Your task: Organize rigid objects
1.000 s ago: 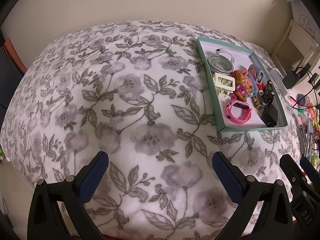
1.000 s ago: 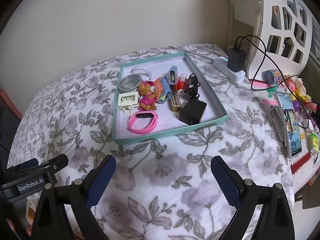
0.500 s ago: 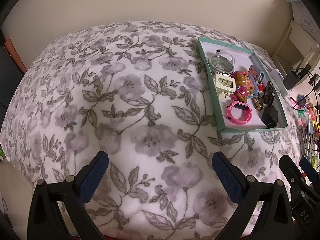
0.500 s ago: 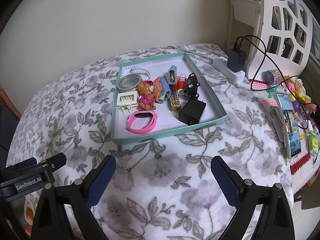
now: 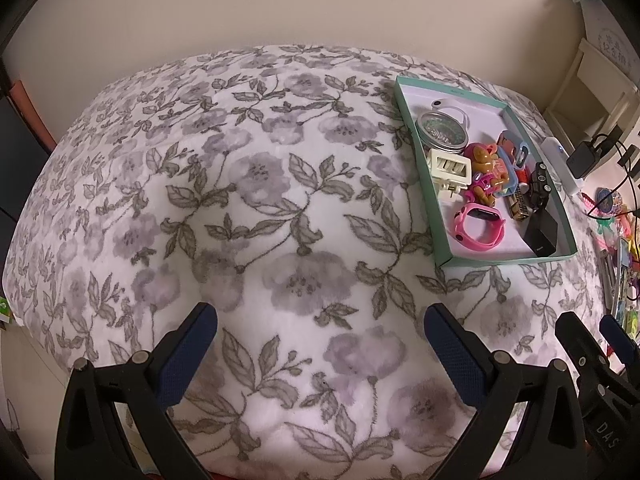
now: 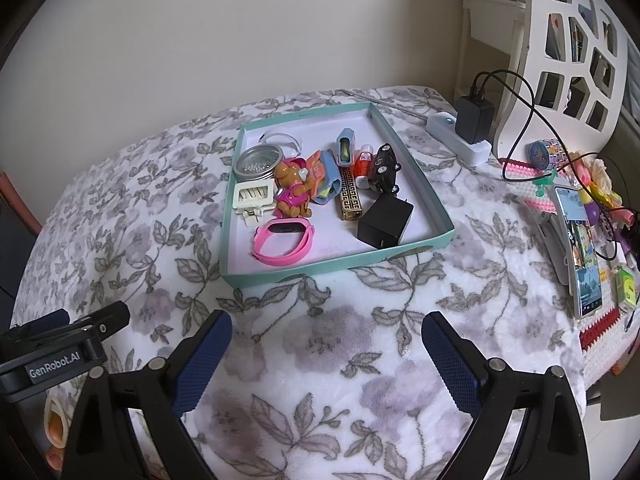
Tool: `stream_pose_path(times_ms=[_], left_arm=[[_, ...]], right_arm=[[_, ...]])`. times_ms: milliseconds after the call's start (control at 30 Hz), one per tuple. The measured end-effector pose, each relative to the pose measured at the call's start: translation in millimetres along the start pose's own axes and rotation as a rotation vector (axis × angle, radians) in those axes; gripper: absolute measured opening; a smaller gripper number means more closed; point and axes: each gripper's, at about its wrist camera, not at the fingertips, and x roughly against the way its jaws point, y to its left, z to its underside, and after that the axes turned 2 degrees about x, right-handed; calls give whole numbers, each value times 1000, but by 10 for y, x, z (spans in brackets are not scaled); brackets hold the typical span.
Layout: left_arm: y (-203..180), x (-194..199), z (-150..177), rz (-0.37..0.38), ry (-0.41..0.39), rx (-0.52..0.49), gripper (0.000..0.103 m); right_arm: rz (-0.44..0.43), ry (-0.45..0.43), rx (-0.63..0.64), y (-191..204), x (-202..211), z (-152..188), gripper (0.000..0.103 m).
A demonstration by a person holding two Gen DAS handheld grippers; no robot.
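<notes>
A teal tray [image 6: 424, 176] [image 5: 438, 236] lies on the floral blanket [image 6: 320, 344] and holds several small items: a pink watch band [image 6: 285, 242] [image 5: 479, 227], a black charger block [image 6: 385, 221], a gold patterned lighter [image 6: 349, 196], a black toy car [image 6: 385, 167], a bear figure [image 6: 293, 188], a cream clip [image 6: 254, 196] and a round metal tin [image 6: 258, 163]. My right gripper [image 6: 326, 344] is open and empty, in front of the tray. My left gripper [image 5: 320, 338] is open and empty, to the tray's left over bare blanket.
A white power strip with a black adapter [image 6: 472, 124] and cables lies right of the tray. A phone [image 6: 578, 248] and colourful toys [image 6: 600, 200] crowd the right edge. A white shelf [image 6: 560, 40] stands at the back right. The wall is behind.
The right gripper has drifted slightly, so the tray sits a little further left in its view. The left gripper has barely moved. Both stay open.
</notes>
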Motion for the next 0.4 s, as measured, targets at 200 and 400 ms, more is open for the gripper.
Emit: stream_pose_path(times_ms=[200,400], left_arm=[[3,21,3,-7,-16,-10,103],[-18,57,-3,2,-31,-31,103]], right_arm=[[-1,1,3,-3,-9,3,98],[-4,3,9,-37,-35,2,98]])
